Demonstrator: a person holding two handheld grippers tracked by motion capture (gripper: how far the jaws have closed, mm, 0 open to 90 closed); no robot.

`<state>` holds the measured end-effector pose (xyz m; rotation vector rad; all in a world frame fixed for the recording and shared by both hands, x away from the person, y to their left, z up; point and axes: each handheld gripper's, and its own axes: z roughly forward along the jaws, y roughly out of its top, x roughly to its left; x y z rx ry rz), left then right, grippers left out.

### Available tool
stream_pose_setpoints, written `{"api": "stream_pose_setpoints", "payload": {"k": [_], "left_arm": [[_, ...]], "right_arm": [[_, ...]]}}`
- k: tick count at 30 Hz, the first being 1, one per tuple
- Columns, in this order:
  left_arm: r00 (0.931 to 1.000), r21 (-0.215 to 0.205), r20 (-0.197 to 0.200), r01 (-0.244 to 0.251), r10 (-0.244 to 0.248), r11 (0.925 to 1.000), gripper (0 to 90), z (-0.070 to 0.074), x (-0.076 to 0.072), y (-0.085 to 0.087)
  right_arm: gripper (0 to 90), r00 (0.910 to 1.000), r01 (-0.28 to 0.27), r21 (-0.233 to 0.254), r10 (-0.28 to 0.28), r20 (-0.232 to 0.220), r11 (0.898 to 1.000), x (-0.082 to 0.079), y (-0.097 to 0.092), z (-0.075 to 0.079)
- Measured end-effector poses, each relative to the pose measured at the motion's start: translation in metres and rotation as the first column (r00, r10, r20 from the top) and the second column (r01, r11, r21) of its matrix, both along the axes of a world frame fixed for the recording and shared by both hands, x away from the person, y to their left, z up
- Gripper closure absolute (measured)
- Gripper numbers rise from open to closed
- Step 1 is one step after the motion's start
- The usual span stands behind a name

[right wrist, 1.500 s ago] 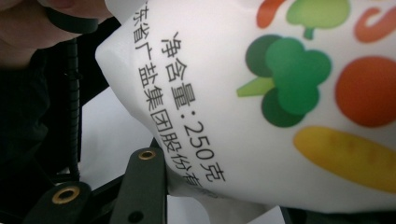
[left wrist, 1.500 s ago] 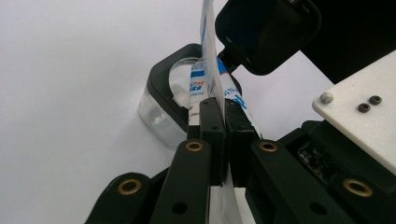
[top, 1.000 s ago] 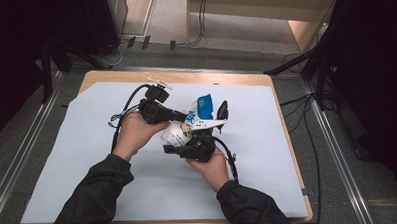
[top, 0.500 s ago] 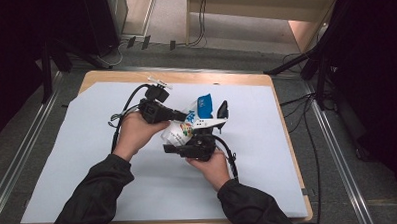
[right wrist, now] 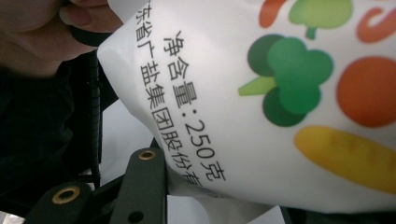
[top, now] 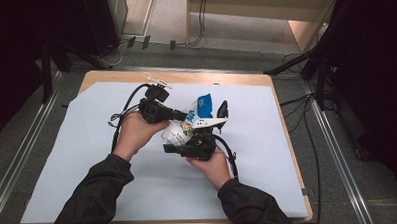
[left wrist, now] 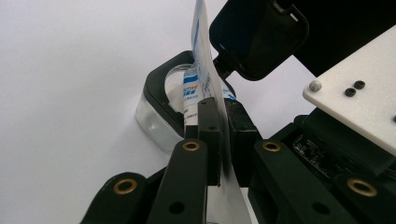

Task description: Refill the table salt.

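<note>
Nothing has shifted since the earlier frames — both hands stay put at the table's middle. The left gripper (left wrist: 219,140) is clamped on the top edge of the printed pouch (top: 189,123); the right gripper (top: 192,144) clasps its body from the near side. The pouch looks soft, light and slippery — its flat sealed edge seems the surest hold.

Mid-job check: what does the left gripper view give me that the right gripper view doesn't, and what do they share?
Left gripper view alone: the left gripper shut on the thin edge of the bag, with a clear container with a black rim behind it and the white table cover beyond.

Right gripper view alone: the bag's printed face, with a vegetable picture and black lettering, and a hand at top left.

Both: the same white bag close before black jaws.
</note>
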<state>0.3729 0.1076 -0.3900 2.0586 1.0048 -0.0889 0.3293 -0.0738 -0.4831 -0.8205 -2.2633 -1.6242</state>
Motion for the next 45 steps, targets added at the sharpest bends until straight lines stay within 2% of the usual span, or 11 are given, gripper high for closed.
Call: {"api": "stream_pose_setpoints", "payload": {"k": [27, 45], "left_arm": [[1.0000, -0.006, 0.005, -0.007, 0.007, 1.0000, 88.9, -0.0030, -0.0007, -0.0003], [0.9998, -0.013, 0.002, -0.021, 0.021, 0.9997, 88.9, -0.0010, -0.0003, 0.0009]], "right_arm": [[64.7, 0.9996, 0.027, -0.039, -0.027, 0.007, 0.999, -0.0021, 0.0037, 0.0002], [64.6, 0.9996, 0.028, -0.025, -0.028, -0.010, 0.999, -0.0006, 0.0057, 0.0026]]}}
